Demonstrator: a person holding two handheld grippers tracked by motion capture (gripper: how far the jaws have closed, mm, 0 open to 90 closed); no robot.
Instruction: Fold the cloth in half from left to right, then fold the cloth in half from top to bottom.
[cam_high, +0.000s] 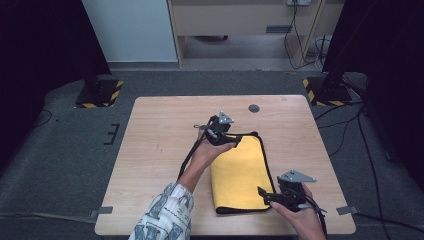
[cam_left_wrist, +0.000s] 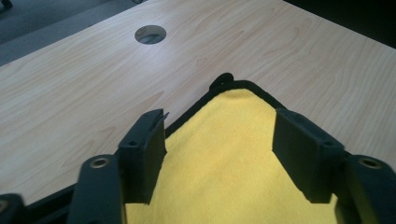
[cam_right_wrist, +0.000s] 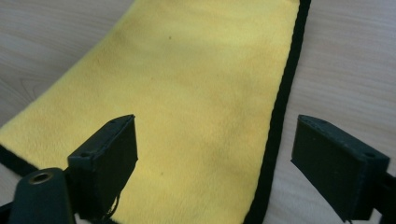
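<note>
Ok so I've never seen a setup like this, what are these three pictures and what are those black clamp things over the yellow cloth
A person at a wooden table holds a hand-held clamp tool in each hand. The high view looks down from above: left gripper at the far corner of a folded yellow cloth with black trim, right gripper at its near right edge. The other two pictures come from cameras riding on each gripper, looking along its black jaws. Both stand open above the cloth; nothing is held. A round hole sits in the tabletop.
</note>
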